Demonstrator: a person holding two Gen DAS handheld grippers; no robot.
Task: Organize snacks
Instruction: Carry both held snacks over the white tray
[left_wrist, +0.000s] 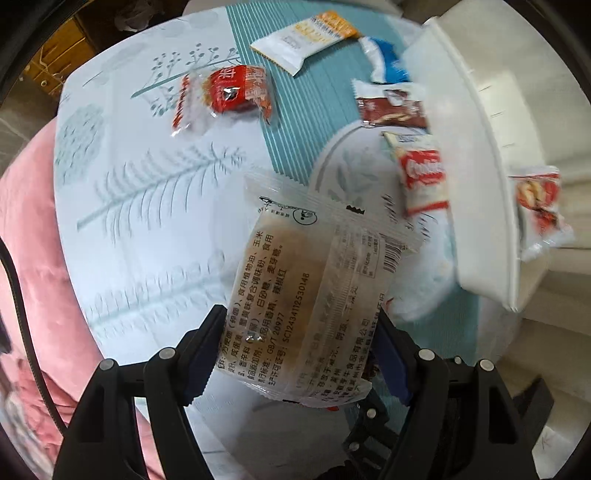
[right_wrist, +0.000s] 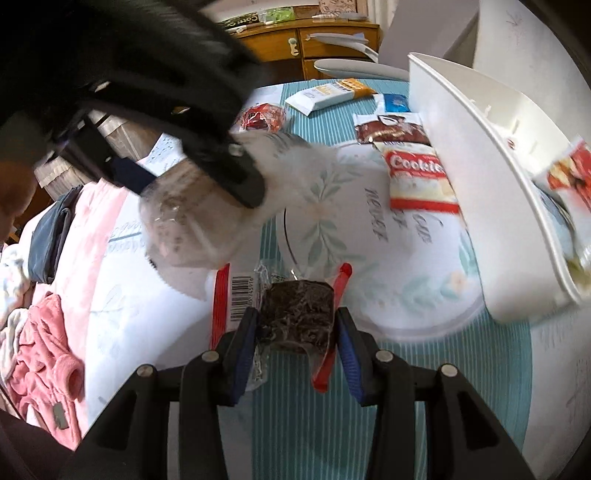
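Above tablecloth (left_wrist: 147, 229), left tongs (left_wrist: 299, 354) clench clear snack packet (left_wrist: 306, 280); right tongs (right_wrist: 295, 332) clench dark snack (right_wrist: 295, 314).

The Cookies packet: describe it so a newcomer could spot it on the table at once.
Start at the white bin on the table's right side. Along its left wall three packets lie in a row: blue farthest, brown in the middle, and nearest the Cookies packet. Only it is white with a red band bearing the word Cookies.

Leaf-print tablecloth (left_wrist: 155, 206) under teal mat (left_wrist: 295, 122), 5 snack packets (left_wrist: 225, 98) and white bin (left_wrist: 480, 155).
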